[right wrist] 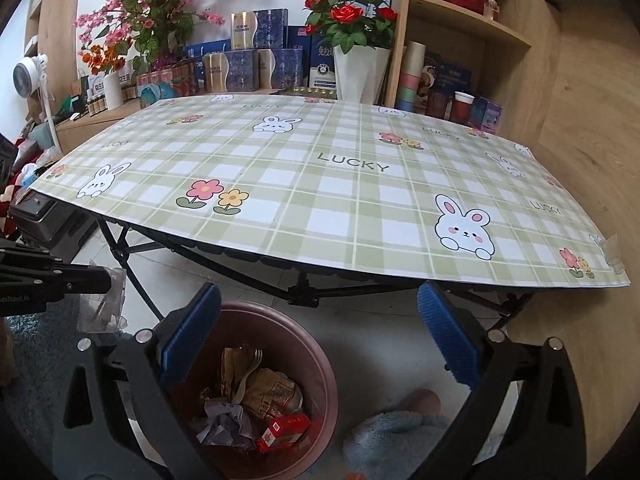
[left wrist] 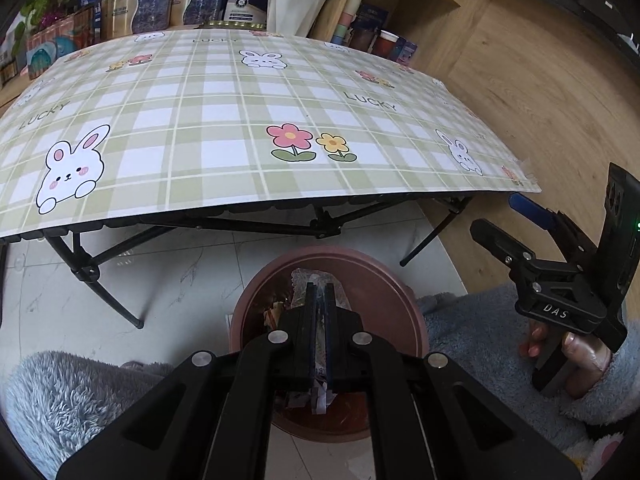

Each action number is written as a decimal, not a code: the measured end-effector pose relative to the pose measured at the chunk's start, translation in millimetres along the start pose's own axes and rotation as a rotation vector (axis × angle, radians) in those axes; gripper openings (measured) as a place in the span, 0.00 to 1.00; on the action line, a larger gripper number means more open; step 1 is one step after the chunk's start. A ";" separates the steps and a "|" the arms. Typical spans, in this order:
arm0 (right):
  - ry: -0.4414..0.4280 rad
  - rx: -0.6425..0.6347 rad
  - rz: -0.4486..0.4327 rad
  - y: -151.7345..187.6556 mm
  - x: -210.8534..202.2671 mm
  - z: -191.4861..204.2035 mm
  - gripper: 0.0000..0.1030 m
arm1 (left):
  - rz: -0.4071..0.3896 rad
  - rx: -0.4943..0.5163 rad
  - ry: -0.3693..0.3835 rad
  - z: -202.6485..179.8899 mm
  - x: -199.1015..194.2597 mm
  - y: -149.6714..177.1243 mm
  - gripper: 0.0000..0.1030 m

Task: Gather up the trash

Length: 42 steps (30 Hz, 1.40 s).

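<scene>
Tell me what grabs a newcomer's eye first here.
The green plaid bunny tablecloth fills both views, nothing on it. Below its near edge, a pink bin holds wrappers and a red packet. The left gripper hangs over the bin, jaws shut on a clear wrapper.

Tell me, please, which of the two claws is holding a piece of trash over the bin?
The left claw: its pads are shut on a clear plastic wrapper above the pink bin. The right claw stands wide open with nothing between its blue pads.
</scene>
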State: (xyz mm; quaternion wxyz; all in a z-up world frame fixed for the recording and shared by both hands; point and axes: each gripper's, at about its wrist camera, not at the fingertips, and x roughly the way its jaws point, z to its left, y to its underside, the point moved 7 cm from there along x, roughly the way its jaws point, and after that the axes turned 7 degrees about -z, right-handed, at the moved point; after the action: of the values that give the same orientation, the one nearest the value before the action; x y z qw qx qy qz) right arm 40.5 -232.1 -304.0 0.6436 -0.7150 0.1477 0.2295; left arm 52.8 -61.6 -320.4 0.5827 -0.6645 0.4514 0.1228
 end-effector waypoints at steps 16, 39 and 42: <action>-0.003 -0.006 0.016 2.2 2.1 1.0 0.94 | -0.004 -0.026 0.005 0.1 -0.5 -1.3 0.58; 0.011 -0.038 -0.032 -51.3 -31.3 -3.3 0.94 | -0.248 0.016 -0.284 26.4 -76.8 -75.3 0.94; -0.037 0.002 -0.067 -85.7 -50.7 -6.7 0.94 | -0.333 0.026 -0.329 26.0 -111.5 -103.9 0.94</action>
State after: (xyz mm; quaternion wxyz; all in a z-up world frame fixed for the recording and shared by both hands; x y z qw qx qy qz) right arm 41.7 -232.1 -204.3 0.6543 -0.7145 0.1119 0.2210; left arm 76.8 3.3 -182.1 0.6692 -0.6934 0.2357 0.1257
